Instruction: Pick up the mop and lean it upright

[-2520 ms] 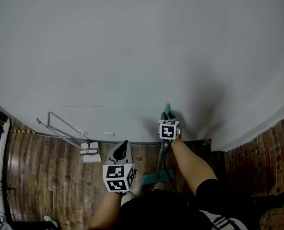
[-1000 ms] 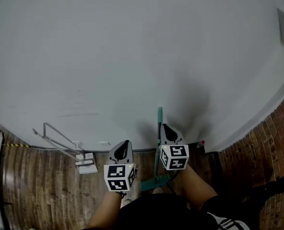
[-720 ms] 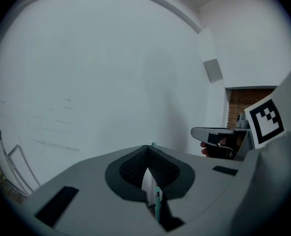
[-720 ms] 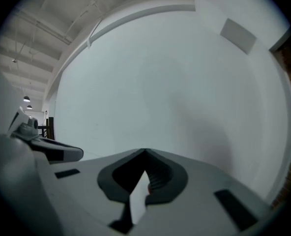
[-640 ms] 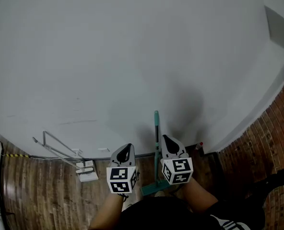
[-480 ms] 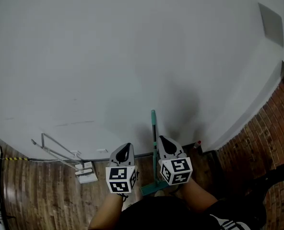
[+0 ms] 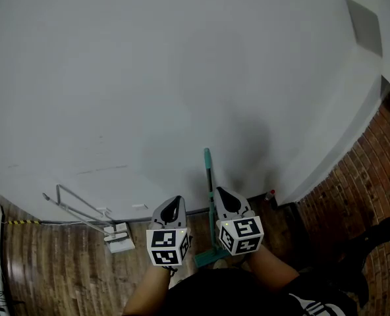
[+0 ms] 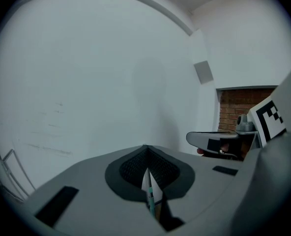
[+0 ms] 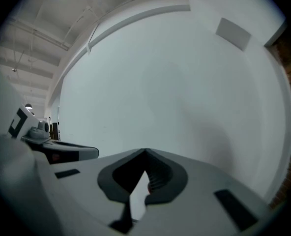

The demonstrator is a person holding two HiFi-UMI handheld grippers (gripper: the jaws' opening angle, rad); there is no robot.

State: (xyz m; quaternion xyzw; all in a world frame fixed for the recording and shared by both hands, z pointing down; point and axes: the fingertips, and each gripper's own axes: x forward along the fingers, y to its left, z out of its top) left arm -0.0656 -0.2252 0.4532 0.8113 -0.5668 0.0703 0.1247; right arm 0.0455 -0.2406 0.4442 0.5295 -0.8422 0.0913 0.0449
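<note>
Here we see, from left: the left gripper (image 7: 175, 200), fingers pressed together on nothing; the teal mop (image 7: 208, 173) leaning upright against the white wall (image 7: 182, 78), head on the wood floor (image 7: 63, 268); the right gripper (image 7: 219, 191) just beside its pole, fingers likewise closed, empty.

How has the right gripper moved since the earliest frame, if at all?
Yes. The right gripper came off the upper mop handle and dropped lower; it now sits shut, just right of the handle.
</note>
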